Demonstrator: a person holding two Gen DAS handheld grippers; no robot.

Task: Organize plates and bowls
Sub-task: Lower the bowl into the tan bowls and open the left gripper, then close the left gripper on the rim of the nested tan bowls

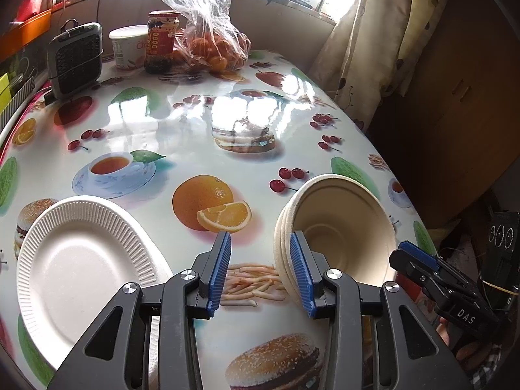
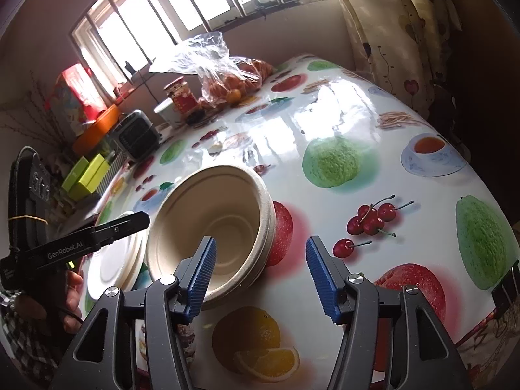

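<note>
The bowls (image 1: 338, 227) sit nested in 1 stack near the worktop's (image 1: 195, 130) right edge; their rims show about 3 layers, and the stack looks tilted. The plates (image 1: 81, 260) lie stacked at the left, well apart from the bowls. The left hand-held gripper (image 1: 260, 269) hangs wide and empty between the 2 stacks, its right finger just beside the bowl rim. The right hand-held gripper (image 2: 260, 279) is also wide and empty, its left finger over the bowls. Both kinds look already sorted; likely only straightening or placing the stacks is left. A jar (image 1: 162, 39), tub (image 1: 128, 45) and bagged oranges (image 1: 214, 45) stand far back.
</note>
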